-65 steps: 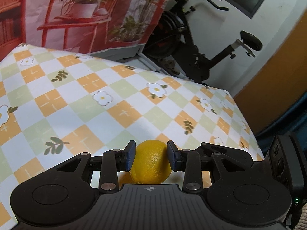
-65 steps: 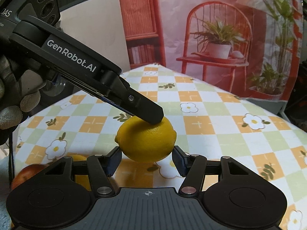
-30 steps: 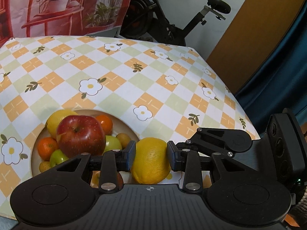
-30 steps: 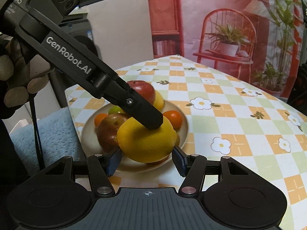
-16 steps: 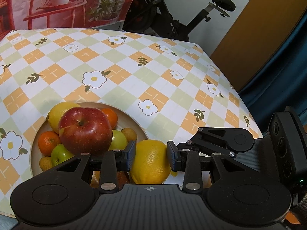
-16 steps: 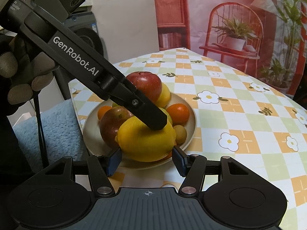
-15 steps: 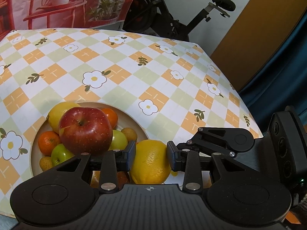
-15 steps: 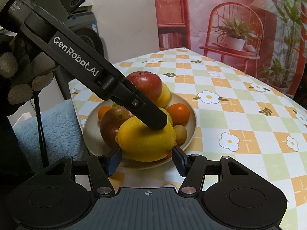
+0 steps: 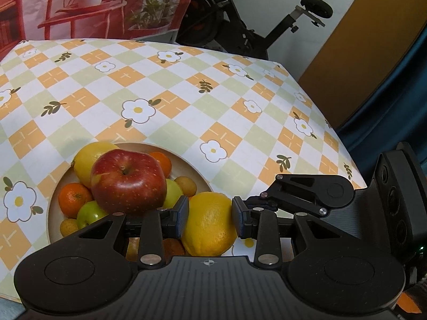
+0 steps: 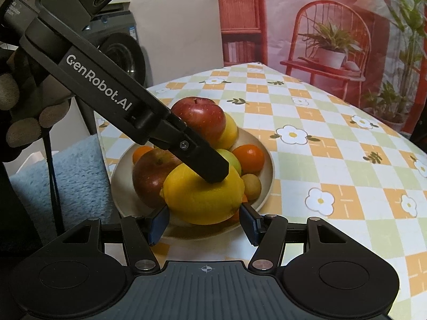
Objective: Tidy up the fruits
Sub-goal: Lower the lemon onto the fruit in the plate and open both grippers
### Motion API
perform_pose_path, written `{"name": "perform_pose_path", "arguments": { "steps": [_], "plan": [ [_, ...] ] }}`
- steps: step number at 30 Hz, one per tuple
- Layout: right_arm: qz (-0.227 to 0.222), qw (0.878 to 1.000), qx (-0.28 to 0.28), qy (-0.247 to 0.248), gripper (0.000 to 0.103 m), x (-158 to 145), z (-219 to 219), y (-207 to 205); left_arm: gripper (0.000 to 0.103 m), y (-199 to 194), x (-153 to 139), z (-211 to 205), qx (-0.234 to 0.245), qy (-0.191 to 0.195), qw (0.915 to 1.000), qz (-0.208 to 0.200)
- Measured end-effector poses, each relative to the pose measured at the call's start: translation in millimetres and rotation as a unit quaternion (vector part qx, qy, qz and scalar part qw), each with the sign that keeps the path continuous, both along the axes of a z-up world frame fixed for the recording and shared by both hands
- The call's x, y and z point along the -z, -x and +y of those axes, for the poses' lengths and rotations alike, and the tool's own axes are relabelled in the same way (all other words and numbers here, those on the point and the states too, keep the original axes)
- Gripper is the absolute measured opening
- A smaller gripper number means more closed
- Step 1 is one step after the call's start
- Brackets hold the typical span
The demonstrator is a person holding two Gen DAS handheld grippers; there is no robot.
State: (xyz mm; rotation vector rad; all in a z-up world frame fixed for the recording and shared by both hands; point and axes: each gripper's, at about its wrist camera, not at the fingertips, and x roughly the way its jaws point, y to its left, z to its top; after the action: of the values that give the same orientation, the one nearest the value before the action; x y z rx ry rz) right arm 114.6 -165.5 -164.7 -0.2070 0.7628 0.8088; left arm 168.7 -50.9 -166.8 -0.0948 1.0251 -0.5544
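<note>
Both grippers hold one yellow lemon [image 9: 210,224] over the near rim of a beige plate [image 9: 192,165]. My left gripper [image 9: 210,217] is shut on the lemon across its width. My right gripper [image 10: 204,225] has its pads at the lemon's [image 10: 202,200] two ends. The plate [image 10: 267,160] is piled with a red apple [image 9: 128,181], a second apple [image 10: 152,176], another lemon [image 9: 88,160], tangerines [image 9: 73,198], green fruit [image 9: 89,214] and small brown fruit [image 10: 252,184].
The plate sits near the table's corner on a checked flower tablecloth [image 9: 186,101]. An exercise bike [image 9: 240,29] stands beyond the far edge. A blue fluffy towel [image 10: 72,184] and a washing machine [image 10: 120,50] lie off the table's side.
Both grippers have carried the lemon from bare cloth over to the fruit plate and lowered it slightly closer to the pile. Grip unchanged.
</note>
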Motion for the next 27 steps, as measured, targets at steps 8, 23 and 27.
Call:
{"name": "perform_pose_path", "arguments": {
  "steps": [8, 23, 27],
  "plan": [
    [-0.010, 1.000, -0.003, 0.013, 0.054, -0.5, 7.7, -3.5, 0.037, -2.6, -0.4, 4.3, -0.007, 0.001, 1.0000, -0.001],
    [-0.026, 1.000, -0.003, 0.016, 0.059, -4.3, 17.7, -9.6, 0.036, -3.7, -7.6, 8.0, -0.015, 0.006, 0.9997, -0.017],
    [-0.022, 1.000, -0.008, 0.021, 0.059, -4.5, 18.8, -8.9, 0.036, -3.2, -7.9, 7.8, -0.012, 0.006, 0.9998, -0.018]
  ]
}}
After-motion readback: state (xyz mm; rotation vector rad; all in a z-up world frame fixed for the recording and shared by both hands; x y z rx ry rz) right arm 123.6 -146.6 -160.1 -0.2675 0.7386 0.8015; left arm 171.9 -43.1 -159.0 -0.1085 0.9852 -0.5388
